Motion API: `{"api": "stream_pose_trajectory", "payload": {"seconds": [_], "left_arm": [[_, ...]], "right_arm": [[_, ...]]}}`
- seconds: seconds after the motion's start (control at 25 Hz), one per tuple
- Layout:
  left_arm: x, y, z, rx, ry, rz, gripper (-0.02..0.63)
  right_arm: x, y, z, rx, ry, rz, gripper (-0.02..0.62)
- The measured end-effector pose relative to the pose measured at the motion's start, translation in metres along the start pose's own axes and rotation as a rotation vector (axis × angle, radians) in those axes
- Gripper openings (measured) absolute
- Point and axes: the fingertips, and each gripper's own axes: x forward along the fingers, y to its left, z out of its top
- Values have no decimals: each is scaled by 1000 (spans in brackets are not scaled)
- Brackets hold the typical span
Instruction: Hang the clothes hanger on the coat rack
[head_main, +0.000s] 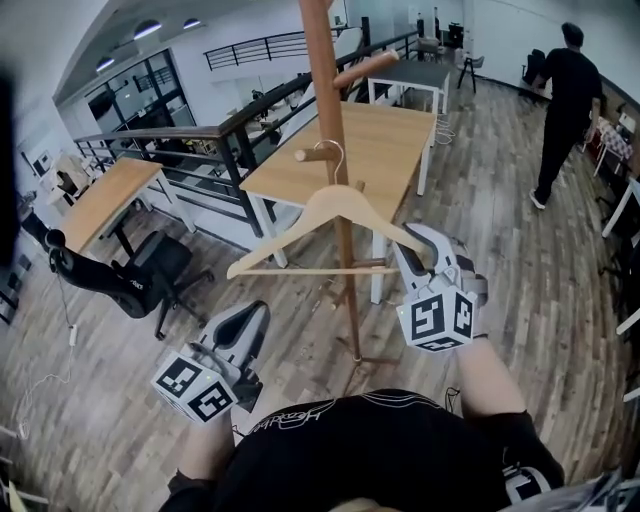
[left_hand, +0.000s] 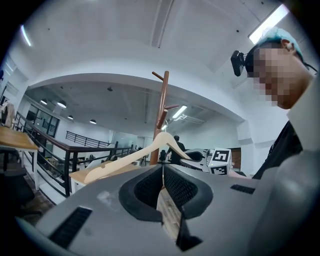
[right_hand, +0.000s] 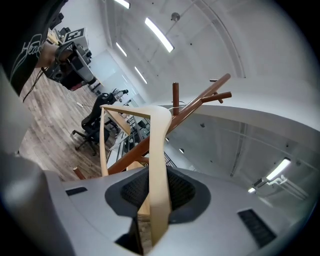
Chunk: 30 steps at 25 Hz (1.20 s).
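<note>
Wooden clothes hanger (head_main: 335, 210) is sitting out in front of the coat rack (head_main: 322, 90), one shoulder end clamped in the jaws of the right gripper (head_main: 415, 243). That forearm (head_main: 490, 375) is reaching forward, the gripper pointing level. The hanger's hook (head_main: 335, 150) is hovering at a peg (head_main: 312, 154); whether they are touching cannot be told. The left gripper (head_main: 252, 318) is hanging lower beside the body, jaws together on nothing. Showing are one hanger, one rack, two grippers, one bench (head_main: 385, 135) behind the rack, one office chair (head_main: 140, 275) and one person (head_main: 565, 95) far back
</note>
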Motion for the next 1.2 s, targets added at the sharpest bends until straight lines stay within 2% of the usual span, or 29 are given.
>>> {"api": "stream_pose_trajectory", "payload": {"seconds": [0.44, 0.56, 0.72, 0.76, 1.04, 1.12, 1.2], "left_arm": [[-2, 9, -21, -63, 6, 24, 15], [-3, 14, -26, -87, -2, 23, 15], [-2, 12, -26, -92, -4, -12, 15], [-2, 9, -25, -86, -5, -27, 15], [-7, -10, -18, -70, -24, -136, 15], [-12, -16, -19, -68, -19, -165, 15], [-18, -21, -21, -61, -5, -185, 15]], "right_arm": [[8, 10, -18, 19, 22, 5, 117], [11, 16, -20, 105, 8, 31, 121], [0, 12, -25, 204, 10, 7, 238], [-6, 13, -25, 220, 11, 8, 249], [-61, 22, -25, 378, 6, 19, 259], [-81, 25, -25, 468, -2, 20, 259], [-100, 35, -19, 603, -16, 70, 258]]}}
